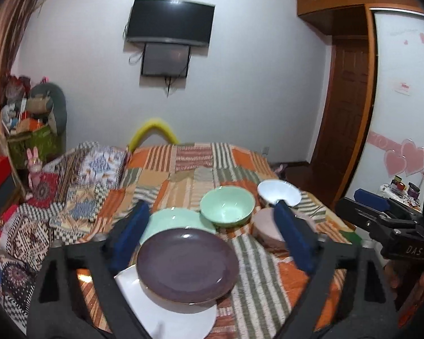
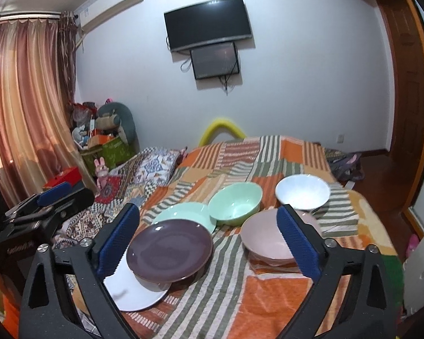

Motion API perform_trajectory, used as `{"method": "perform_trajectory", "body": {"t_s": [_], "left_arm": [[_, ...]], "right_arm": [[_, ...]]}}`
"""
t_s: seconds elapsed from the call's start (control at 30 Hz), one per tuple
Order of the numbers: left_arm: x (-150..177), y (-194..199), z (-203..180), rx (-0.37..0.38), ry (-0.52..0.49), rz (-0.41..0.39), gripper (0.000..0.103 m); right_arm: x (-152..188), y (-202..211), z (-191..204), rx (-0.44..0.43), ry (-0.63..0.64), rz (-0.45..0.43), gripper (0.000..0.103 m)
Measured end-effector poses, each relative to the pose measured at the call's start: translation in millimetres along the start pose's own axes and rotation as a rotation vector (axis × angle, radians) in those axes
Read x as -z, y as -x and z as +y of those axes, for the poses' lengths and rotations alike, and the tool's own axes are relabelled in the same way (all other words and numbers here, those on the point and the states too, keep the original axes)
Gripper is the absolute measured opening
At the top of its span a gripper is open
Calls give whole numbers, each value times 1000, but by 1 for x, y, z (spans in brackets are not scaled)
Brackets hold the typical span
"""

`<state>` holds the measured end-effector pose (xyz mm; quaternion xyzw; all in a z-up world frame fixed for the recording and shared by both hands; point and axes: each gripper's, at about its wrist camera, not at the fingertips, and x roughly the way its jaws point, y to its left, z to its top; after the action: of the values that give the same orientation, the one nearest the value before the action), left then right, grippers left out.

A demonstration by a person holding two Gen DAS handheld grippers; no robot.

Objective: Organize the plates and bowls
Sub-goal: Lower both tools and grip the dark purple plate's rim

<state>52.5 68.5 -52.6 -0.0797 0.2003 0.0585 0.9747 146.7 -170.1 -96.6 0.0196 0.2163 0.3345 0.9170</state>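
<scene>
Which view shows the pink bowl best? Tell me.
The right wrist view: the pink bowl shows most of its rim and inside, with only one finger across it. In the left wrist view a finger hides much of the pink bowl.

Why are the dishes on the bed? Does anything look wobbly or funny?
Yes. The purple plate sits tilted, overlapping the white plate and the green plate instead of stacked neatly. All the dishes rest on a soft bedspread, an unusual spot. Nothing looks broken or spilled.

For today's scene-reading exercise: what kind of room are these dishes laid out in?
Most likely a bedroom: the plates and bowls sit on a bed with a patchwork quilt, a television hangs on the wall, and curtains cover a window.
</scene>
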Motion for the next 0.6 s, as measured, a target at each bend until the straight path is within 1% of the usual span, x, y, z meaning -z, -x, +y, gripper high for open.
{"method": "perform_trajectory", "body": {"t_s": [0.03,0.13,0.27,0.33,0.37,0.43,0.5,0.57,0.6], "left_arm": [[1,-7,8,-2,17,20,82],[5,-25,31,-22,64,61,76],[15,-48,57,-101,97,102,73],[22,-58,65,-130,96,127,69],[27,-67,70,-141,96,153,66],[34,-80,77,-143,103,194,62],[42,-93,83,-140,114,240,61],[52,-106,90,-155,129,276,60],[55,-110,93,-158,133,287,60]], "right_arm": [[1,-6,0,-2,-4,13,95],[2,-22,1,-12,-7,47,90],[2,-46,1,-41,-20,103,84],[5,-61,-1,-50,-31,138,82],[7,-68,-2,-49,-34,155,78],[10,-83,-3,-52,-40,196,74],[17,-96,-6,-64,-51,242,64],[24,-107,-5,-72,-52,278,61],[27,-111,-5,-72,-51,290,61]]}}
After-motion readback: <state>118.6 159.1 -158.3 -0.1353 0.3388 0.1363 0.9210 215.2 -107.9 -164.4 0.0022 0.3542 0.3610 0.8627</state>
